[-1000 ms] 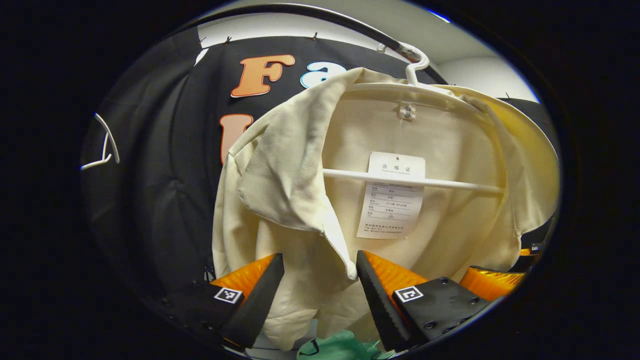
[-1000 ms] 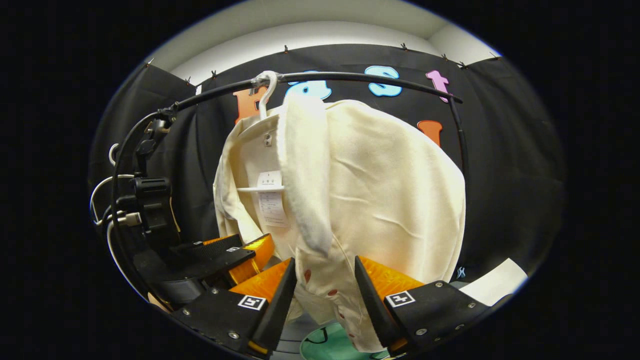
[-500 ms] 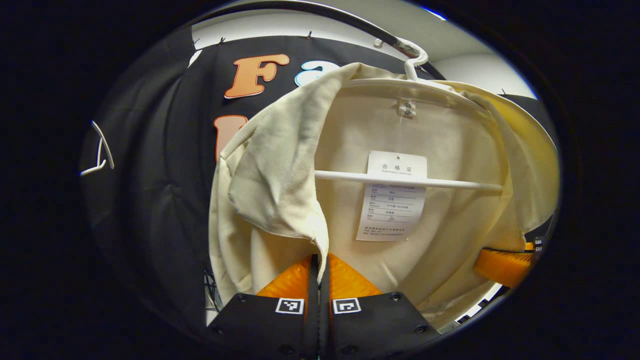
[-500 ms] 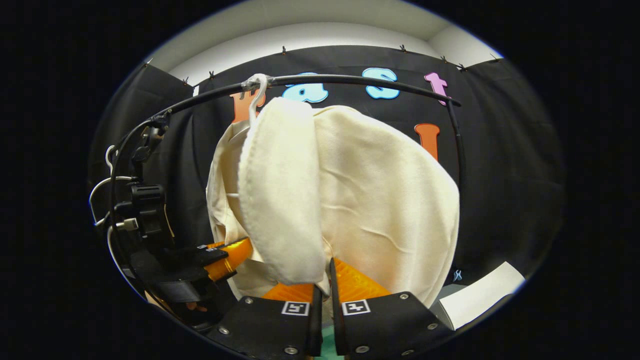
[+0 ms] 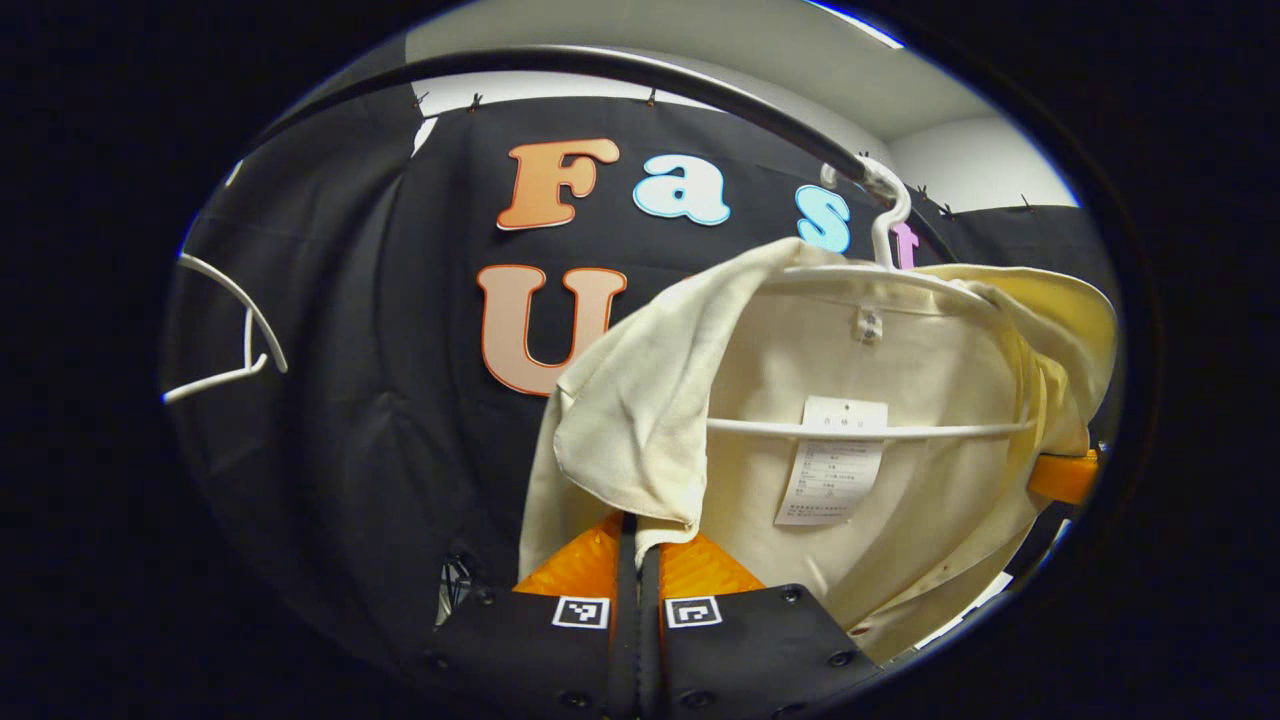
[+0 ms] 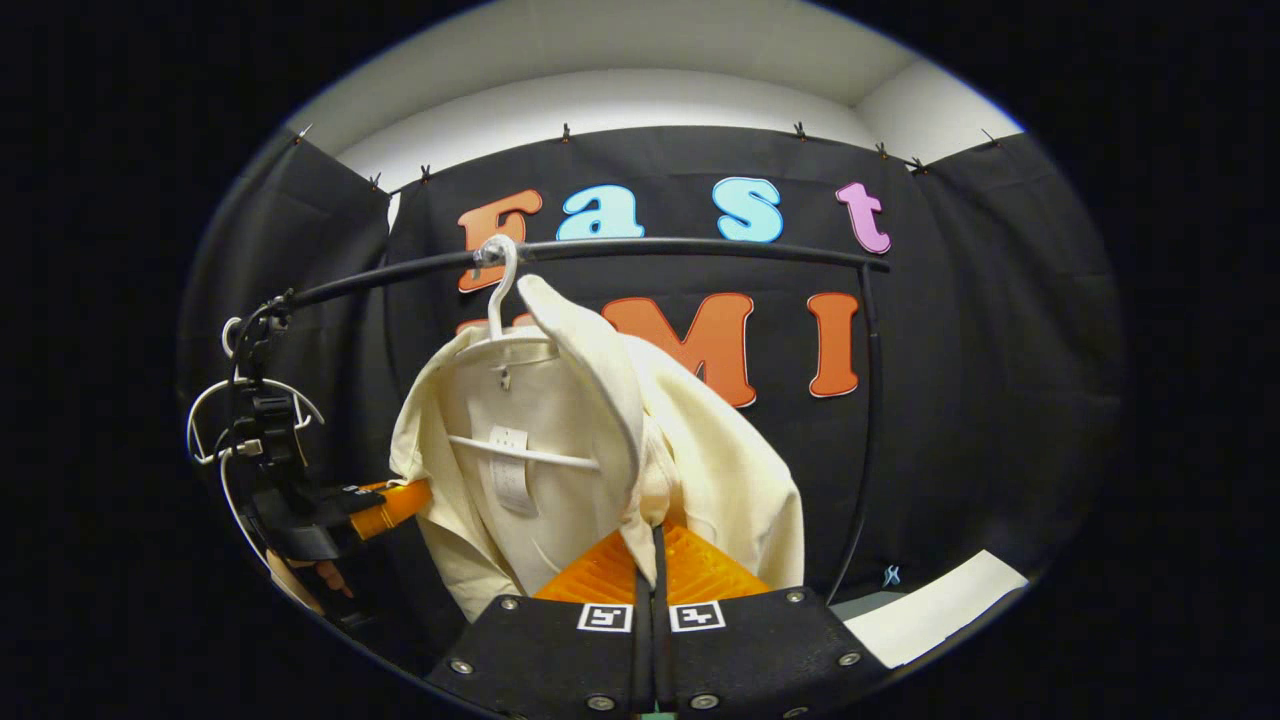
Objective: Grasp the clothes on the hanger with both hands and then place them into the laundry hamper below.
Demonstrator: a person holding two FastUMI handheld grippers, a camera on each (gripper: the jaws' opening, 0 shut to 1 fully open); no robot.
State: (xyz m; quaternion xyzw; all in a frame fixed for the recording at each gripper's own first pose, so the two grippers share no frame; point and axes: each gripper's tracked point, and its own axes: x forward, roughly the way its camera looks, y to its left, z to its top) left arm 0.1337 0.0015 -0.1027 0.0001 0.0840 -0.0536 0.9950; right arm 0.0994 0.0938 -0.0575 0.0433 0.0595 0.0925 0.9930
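Left tool: fingers pinched together on left front edge of cream shirt. Shirt on white hanger, hooked over black rail; paper tag hangs inside by hanger bar. Right tool: fingers clamped on shirt's right front edge, collar flap pulled up. Spare empty hanger far left on rail.

A black curved rail arcs across the booth in front of the black cloth wall, with a black upright post dropping from its right end. An empty white hanger hangs off to the left. A white sheet lies low at the right. A pale wall rises above the cloth.
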